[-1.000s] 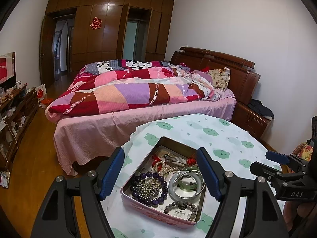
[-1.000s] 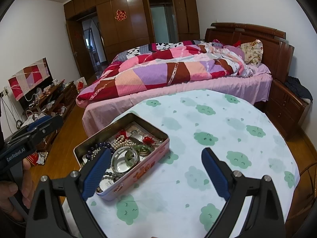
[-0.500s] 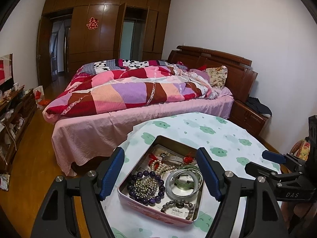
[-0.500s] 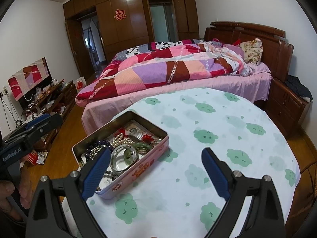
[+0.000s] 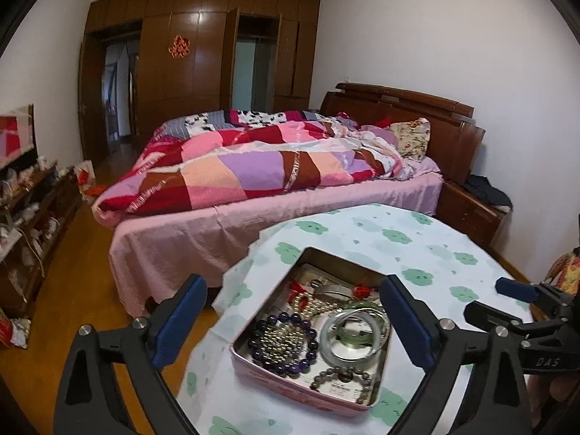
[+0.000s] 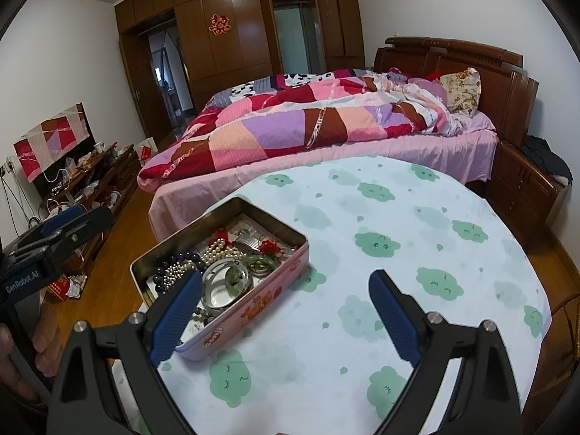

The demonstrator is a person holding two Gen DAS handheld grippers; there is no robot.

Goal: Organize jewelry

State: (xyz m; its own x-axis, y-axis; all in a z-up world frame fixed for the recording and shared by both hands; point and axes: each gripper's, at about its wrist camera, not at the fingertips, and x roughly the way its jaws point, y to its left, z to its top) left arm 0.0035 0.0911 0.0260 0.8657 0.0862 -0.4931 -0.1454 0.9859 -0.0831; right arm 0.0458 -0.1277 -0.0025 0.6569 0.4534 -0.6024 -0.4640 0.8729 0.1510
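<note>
My left jaws (image 5: 293,326) just widened, standing apart over the jewelry tin (image 5: 290,373); nothing gripped. My right jaws (image 6: 286,313) apart, tin (image 6: 253,304) at their left finger, on the counter (image 6: 398,253).

the open pink tin (image 6: 253,306) crammed with bracelets stands at the left edge of the cloud-print surface (image 6: 417,239), whose whole right side lies bare for a gripper to pass, while the bed (image 6: 326,152) blocks the far side beyond.
</note>
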